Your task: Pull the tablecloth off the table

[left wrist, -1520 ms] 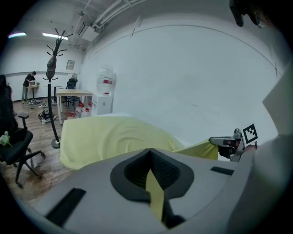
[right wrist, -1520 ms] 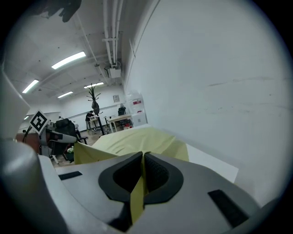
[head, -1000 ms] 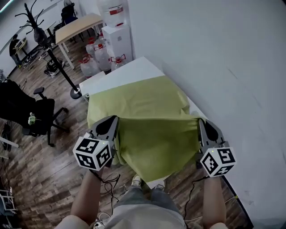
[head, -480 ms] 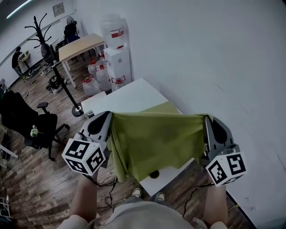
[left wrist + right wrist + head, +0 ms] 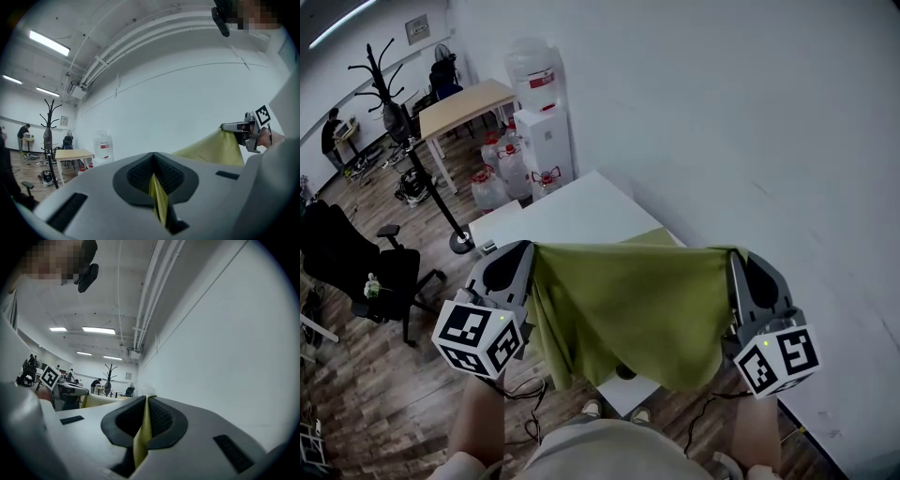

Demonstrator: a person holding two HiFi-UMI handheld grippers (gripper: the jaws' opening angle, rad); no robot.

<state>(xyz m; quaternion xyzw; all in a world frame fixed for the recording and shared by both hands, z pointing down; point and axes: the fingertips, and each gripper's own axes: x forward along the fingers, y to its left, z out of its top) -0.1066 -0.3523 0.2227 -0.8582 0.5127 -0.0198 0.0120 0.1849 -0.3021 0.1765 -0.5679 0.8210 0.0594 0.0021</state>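
The yellow-green tablecloth [image 5: 633, 305] hangs in the air, stretched between my two grippers above the near end of the white table [image 5: 567, 211]. Only a small far corner of it seems to lie on the tabletop. My left gripper [image 5: 528, 251] is shut on the cloth's left corner; a fold of cloth [image 5: 158, 197] is pinched between its jaws. On the other side my right gripper [image 5: 734, 255] is shut on the right corner, with the cloth's edge [image 5: 142, 434] clamped between its jaws. Both grippers are held at about the same height.
A white wall [image 5: 750, 141] runs close along the table's right side. Beyond the table stand a water dispenser [image 5: 546, 108] and several water jugs [image 5: 502, 169]. A coat stand [image 5: 408, 122], an office chair [image 5: 366, 262] and a wooden table [image 5: 464, 98] occupy the left floor.
Both grippers have lifted and drawn the cloth toward me. It covered most of the table a second ago; now it hangs between them and the white tabletop is bare.
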